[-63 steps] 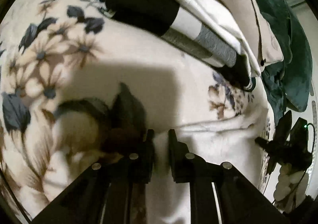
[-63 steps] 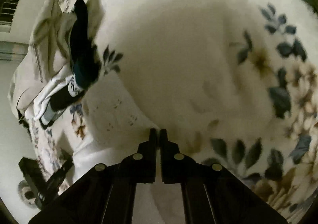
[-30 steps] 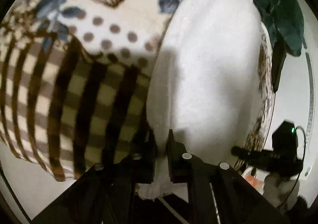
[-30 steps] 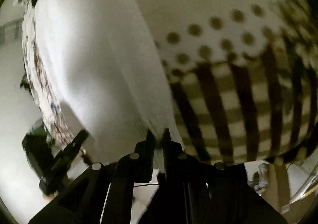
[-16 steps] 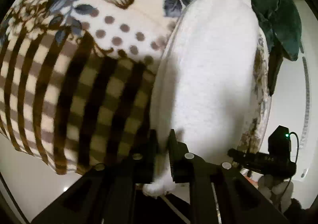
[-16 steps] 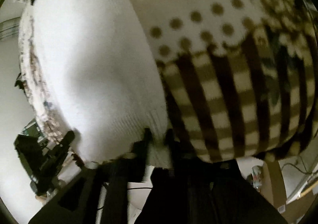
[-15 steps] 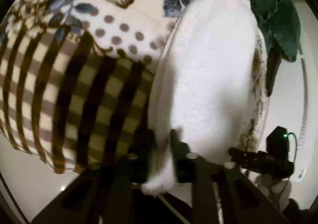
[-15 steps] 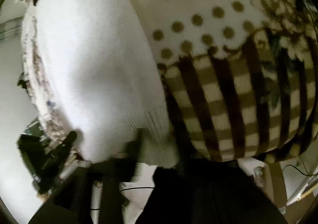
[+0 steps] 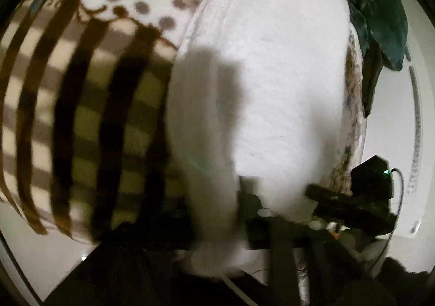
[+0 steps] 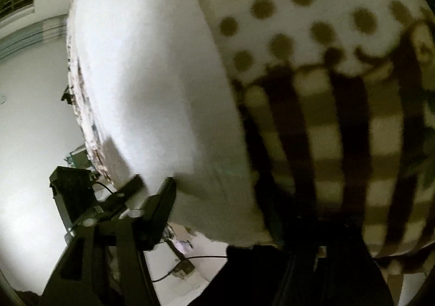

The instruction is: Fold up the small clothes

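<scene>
left gripper (image 9: 217,213) blurred, white garment (image 9: 266,75) hem bunched across it, cannot tell jaw gap or grip | right gripper (image 10: 225,197) spread wide, one finger (image 10: 160,205) against garment (image 10: 152,83) hem, other unseen | garment lies on blanket (image 9: 89,94), beside its stripes and dots | beyond garment: dark green cloth (image 9: 378,12)

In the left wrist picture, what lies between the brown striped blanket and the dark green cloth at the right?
The white garment lies between the striped blanket and the dark green cloth, as the left wrist view shows.
</scene>
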A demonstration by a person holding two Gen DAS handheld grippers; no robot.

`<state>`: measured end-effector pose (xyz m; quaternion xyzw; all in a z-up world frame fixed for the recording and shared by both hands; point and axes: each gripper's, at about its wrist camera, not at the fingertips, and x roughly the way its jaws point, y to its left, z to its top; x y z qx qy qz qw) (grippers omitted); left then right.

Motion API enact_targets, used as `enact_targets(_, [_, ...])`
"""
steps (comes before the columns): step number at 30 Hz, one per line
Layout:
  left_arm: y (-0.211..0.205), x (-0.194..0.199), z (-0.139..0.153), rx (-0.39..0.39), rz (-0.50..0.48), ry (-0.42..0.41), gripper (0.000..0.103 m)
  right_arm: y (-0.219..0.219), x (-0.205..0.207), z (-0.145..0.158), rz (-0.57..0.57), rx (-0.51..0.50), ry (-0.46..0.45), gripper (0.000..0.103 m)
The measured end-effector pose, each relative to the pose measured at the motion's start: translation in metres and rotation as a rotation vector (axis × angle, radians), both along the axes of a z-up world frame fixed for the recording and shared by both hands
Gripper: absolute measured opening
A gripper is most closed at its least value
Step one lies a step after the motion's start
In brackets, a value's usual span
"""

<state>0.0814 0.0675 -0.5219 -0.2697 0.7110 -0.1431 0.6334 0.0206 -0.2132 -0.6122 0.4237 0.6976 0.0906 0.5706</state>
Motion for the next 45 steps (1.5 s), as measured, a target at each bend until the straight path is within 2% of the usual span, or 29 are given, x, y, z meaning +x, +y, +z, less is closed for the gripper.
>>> enact_targets(1, [0.001, 0.000, 0.003, -0.008, 0.009, -0.001, 0.014, 0.008, 0.001, -0.001, -0.007, 0.013, 0.003, 0.017])
enact_targets(6, [0.018, -0.004, 0.019, -0.061, 0.033, -0.013, 0.013, 0.007, -0.008, 0.017, -0.062, 0.023, -0.018, 0.013])
enact_targets(13, [0.029, 0.006, 0.059, -0.102, 0.063, -0.060, 0.013, -0.007, -0.009, 0.069, -0.079, 0.052, -0.091, 0.012])
enact_targets(18, [0.020, 0.033, 0.086, -0.132, 0.068, -0.134, 0.013, -0.013, 0.022, 0.114, -0.096, 0.037, -0.166, 0.012])
enact_targets(23, [0.012, 0.097, 0.106, -0.189, 0.101, -0.231, 0.013, -0.027, 0.101, 0.158, -0.127, -0.012, -0.277, 0.012])
enact_targets(26, [-0.002, 0.157, 0.110, -0.199, 0.093, -0.297, 0.013, -0.036, 0.155, 0.176, -0.146, -0.055, -0.346, 0.012])
enact_targets(27, [-0.008, 0.184, 0.110, -0.210, 0.089, -0.318, 0.013, -0.039, 0.173, 0.178, -0.154, -0.067, -0.363, 0.012])
enact_targets(32, [-0.018, 0.271, 0.103, -0.224, 0.089, -0.344, 0.013, -0.066, 0.273, 0.181, -0.202, -0.119, -0.408, 0.012])
enact_targets(36, [-0.029, 0.341, 0.084, -0.223, 0.073, -0.321, 0.014, -0.081, 0.348, 0.177, -0.237, -0.161, -0.403, 0.012])
enact_targets(38, [-0.029, 0.372, 0.063, -0.251, 0.103, -0.263, 0.020, -0.090, 0.381, 0.167, -0.253, -0.177, -0.390, 0.013])
enact_targets(39, [-0.026, 0.391, 0.051, -0.264, 0.140, -0.233, 0.023, -0.094, 0.394, 0.161, -0.265, -0.172, -0.386, 0.017])
enact_targets(40, [-0.022, 0.399, 0.047, -0.269, 0.161, -0.230, 0.034, -0.098, 0.415, 0.154, -0.275, -0.171, -0.386, 0.020])
enact_targets(41, [-0.017, 0.407, 0.044, -0.270, 0.188, -0.237, 0.058, -0.102, 0.424, 0.151, -0.271, -0.177, -0.385, 0.036])
enact_targets(42, [-0.011, 0.414, 0.043, -0.281, 0.213, -0.252, 0.068, -0.105, 0.427, 0.150, -0.271, -0.180, -0.389, 0.044])
enact_targets(43, [-0.006, 0.417, 0.045, -0.302, 0.233, -0.265, 0.072, -0.110, 0.433, 0.152, -0.288, -0.183, -0.405, 0.054])
enact_targets(44, [0.000, 0.417, 0.046, -0.316, 0.247, -0.276, 0.072, -0.113, 0.430, 0.154, -0.292, -0.189, -0.415, 0.059])
enact_targets(45, [0.005, 0.416, 0.047, -0.300, 0.246, -0.285, 0.072, -0.116, 0.426, 0.156, -0.287, -0.200, -0.423, 0.060])
